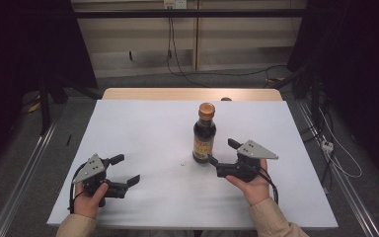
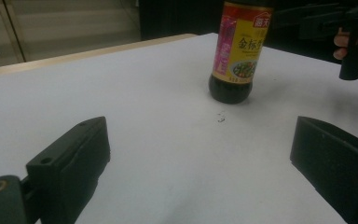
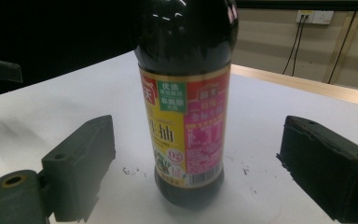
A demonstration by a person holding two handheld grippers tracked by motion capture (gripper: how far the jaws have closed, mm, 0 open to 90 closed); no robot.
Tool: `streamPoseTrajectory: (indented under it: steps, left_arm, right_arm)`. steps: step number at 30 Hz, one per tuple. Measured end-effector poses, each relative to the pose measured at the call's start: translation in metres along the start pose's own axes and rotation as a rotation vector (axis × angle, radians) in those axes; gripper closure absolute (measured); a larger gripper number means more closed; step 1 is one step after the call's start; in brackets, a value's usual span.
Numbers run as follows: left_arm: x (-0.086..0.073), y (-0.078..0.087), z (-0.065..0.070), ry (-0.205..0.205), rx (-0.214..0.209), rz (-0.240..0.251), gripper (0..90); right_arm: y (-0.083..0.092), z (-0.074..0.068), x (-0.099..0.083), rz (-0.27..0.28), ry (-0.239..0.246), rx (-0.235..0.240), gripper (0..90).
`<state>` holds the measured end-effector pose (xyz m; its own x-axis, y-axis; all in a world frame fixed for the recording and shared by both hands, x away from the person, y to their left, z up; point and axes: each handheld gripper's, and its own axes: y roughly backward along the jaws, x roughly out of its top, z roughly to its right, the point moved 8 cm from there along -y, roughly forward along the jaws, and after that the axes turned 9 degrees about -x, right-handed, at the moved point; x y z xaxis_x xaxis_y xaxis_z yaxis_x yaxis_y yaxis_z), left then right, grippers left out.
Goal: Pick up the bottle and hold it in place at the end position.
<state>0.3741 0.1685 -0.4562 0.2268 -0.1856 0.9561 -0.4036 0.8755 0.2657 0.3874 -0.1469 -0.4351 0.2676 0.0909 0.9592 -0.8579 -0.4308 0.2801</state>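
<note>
A dark sauce bottle (image 1: 204,136) with an orange cap and a yellow and pink label stands upright near the middle of the white table (image 1: 143,128). My right gripper (image 1: 221,150) sits just right of the bottle's base, open. In the right gripper view the bottle (image 3: 186,93) stands between and slightly ahead of the two jaws of my right gripper (image 3: 196,140), with a gap on each side. My left gripper (image 1: 128,169) rests open near the front left of the table, with nothing between its jaws. The left gripper view looks past my left gripper (image 2: 200,154) to the bottle (image 2: 237,51) farther off.
The white sheet lies on a wooden tabletop whose far edge (image 1: 192,94) shows behind it. A few small dark specks (image 2: 221,117) mark the sheet near the bottle. Cables (image 1: 340,158) trail over the floor on the right, and metal rails (image 1: 24,173) run along both sides.
</note>
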Motion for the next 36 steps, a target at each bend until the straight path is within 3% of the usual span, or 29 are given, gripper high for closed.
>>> streamPoseTrajectory:
  steps: [13, 36]
  left_arm:
    - [-0.001, 0.000, 0.000, 0.005, -0.002, 0.002, 4.7]
    - [-0.002, -0.001, 0.000, 0.008, -0.006, -0.001, 4.7]
  right_arm:
    - [-0.021, -0.007, 0.018, 0.022, -0.022, 0.013, 13.0]
    - [-0.055, -0.011, 0.021, -0.016, -0.004, -0.006, 19.9]
